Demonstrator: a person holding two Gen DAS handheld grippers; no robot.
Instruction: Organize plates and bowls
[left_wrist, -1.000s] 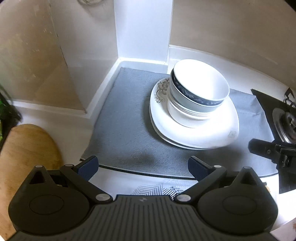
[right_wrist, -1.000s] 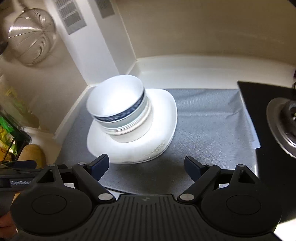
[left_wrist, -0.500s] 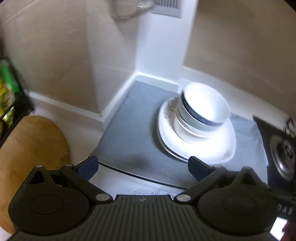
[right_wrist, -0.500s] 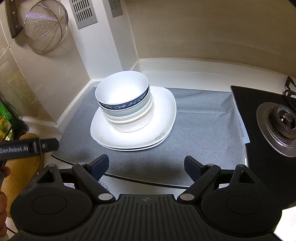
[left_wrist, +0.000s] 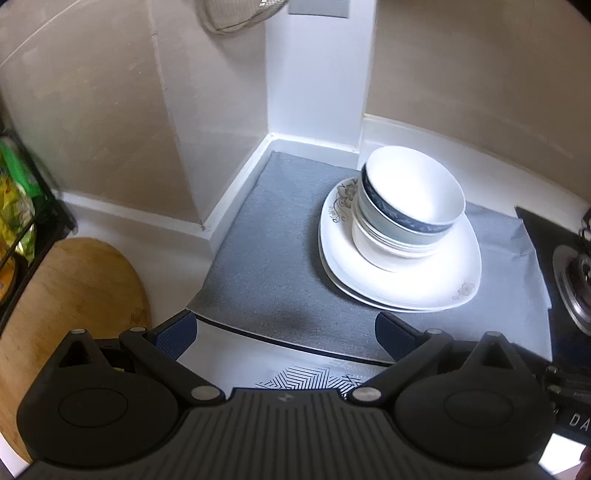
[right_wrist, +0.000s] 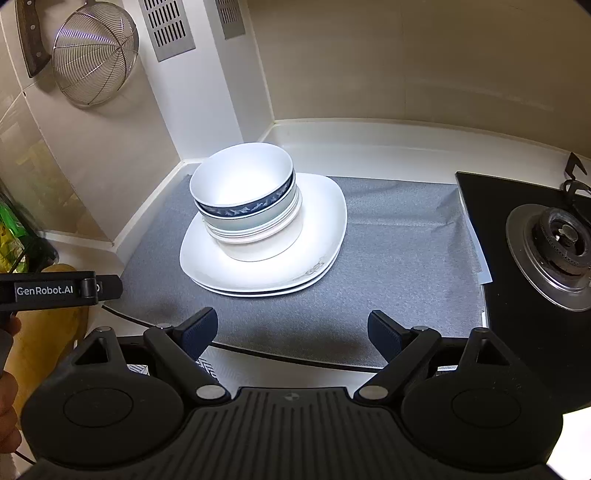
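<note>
The nested bowls (right_wrist: 245, 201) sit on the stacked square plates (right_wrist: 321, 236) on the grey mat (right_wrist: 399, 236), at twelve o'clock of the right gripper (right_wrist: 291, 332); its jaws stand wide and empty; the left gripper (left_wrist: 284, 328) likewise gapes, holding nothing, the stack at one o'clock; judging by this, the stacking looks finished; any further nudge should be slow, since the top bowl leans slightly.

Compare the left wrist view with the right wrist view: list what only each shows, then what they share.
Only the left wrist view shows most of the wooden cutting board and the left claw, open and empty. Only the right wrist view shows the knife hanging on the wall, the vents and the open, empty right claw. Both show the stacked bowls on the plates, the grey mat and the gas burner.
</note>
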